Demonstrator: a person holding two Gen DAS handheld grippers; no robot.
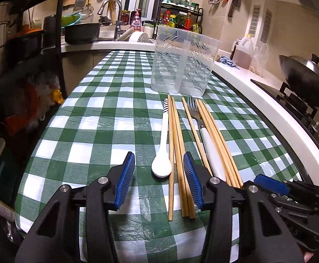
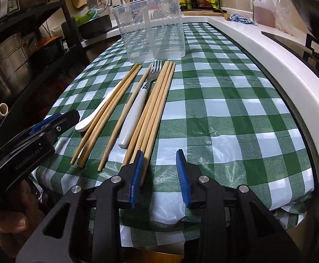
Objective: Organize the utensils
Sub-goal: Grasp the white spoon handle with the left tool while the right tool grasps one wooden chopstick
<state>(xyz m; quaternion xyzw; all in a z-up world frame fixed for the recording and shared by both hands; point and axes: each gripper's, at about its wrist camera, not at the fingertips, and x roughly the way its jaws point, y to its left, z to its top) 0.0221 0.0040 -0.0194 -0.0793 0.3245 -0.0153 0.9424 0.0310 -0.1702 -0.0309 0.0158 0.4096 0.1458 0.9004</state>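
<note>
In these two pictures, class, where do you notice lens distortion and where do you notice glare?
Left wrist view: the counter edge bows into a curve, and the corners go dark. Right wrist view: the same bending, with soft glare on the checked tablecloth and the clear utensil holder.

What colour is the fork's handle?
White, on the fork lying between the chopsticks; clearest in the right wrist view.
</note>
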